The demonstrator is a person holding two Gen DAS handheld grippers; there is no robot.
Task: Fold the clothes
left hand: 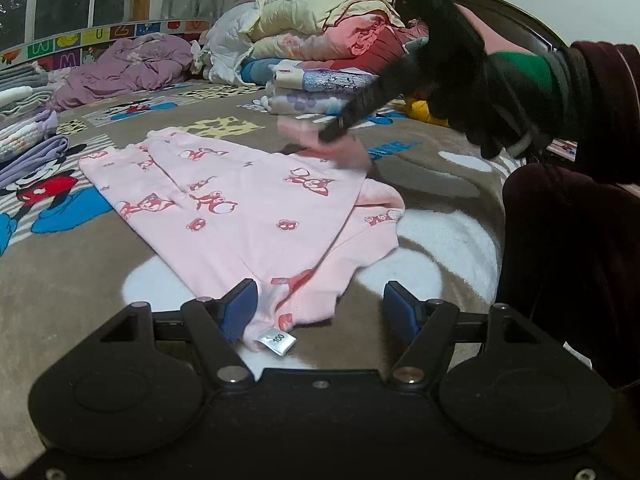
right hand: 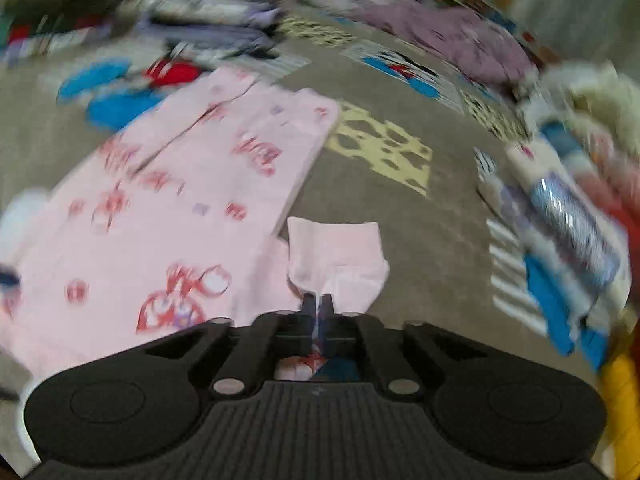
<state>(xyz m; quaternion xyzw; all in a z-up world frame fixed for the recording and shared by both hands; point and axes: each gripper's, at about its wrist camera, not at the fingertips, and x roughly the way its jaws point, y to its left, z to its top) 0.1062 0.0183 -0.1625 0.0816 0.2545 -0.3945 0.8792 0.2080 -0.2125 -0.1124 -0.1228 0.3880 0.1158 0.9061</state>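
Our right claw (right hand: 318,306) pinches the pink garment's (left hand: 240,208) sleeve cuff (right hand: 336,252) — our left claw (left hand: 320,308) gapes wide, straddling its labelled hem on the bed (left hand: 80,272).

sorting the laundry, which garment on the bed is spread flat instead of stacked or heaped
The pink fox-print garment in front of the left gripper; the rest sit in folded stacks or heaps.
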